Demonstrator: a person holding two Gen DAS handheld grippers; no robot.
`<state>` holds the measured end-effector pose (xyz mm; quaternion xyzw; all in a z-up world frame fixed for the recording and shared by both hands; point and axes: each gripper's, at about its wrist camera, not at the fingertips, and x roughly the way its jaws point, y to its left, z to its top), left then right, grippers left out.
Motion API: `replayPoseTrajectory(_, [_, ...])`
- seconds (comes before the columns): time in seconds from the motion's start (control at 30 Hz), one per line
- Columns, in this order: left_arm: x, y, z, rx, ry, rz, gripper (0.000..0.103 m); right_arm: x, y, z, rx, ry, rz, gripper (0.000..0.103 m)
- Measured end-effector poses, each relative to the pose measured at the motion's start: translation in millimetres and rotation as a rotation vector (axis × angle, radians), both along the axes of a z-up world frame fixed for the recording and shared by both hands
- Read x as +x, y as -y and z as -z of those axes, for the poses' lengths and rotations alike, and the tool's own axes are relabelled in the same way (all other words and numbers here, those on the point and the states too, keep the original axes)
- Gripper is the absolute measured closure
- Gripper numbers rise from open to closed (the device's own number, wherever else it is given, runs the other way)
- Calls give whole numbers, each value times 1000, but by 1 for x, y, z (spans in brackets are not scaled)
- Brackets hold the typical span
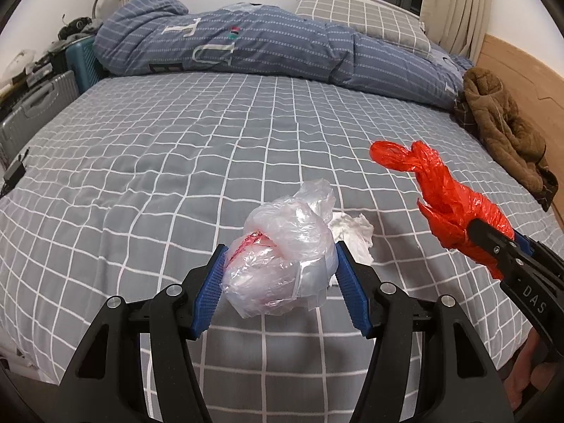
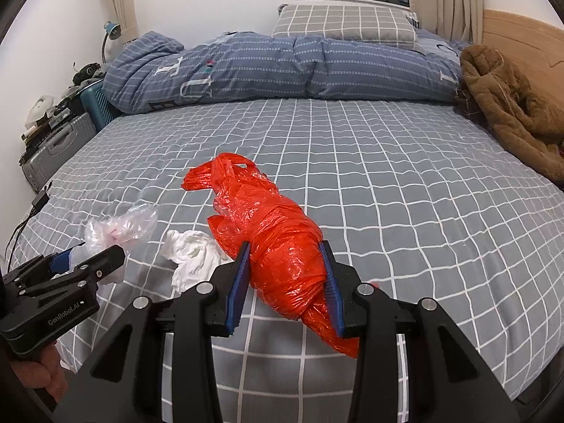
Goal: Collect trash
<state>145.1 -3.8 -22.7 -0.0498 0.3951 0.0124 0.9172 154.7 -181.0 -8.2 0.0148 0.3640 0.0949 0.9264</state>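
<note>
My left gripper (image 1: 280, 257) is shut on a crumpled clear plastic bag (image 1: 282, 246) with red print, held just above the bed. It also shows at the left of the right wrist view (image 2: 88, 250), with the clear plastic bag (image 2: 120, 227). My right gripper (image 2: 286, 252) is shut on a bunched red plastic bag (image 2: 271, 232) and holds it above the bed; it shows at the right of the left wrist view (image 1: 476, 227), with the red bag (image 1: 440, 190). A crumpled white tissue (image 2: 192, 255) lies on the bed between the two grippers, partly hidden in the left wrist view (image 1: 352, 234).
The bed has a grey checked sheet (image 2: 387, 194). A folded blue quilt (image 2: 282, 67) and a checked pillow (image 2: 342, 23) lie at the far side. A brown jacket (image 2: 507, 105) lies at the right by the wooden headboard. Suitcases (image 1: 31, 109) stand at the left.
</note>
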Motion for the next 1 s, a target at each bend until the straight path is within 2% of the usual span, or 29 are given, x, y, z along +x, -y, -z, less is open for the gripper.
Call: replayPoseTrajectory(1.0, [-75,14,1,-34,-17,30,44,-73,2,-7,12,3,-13,66])
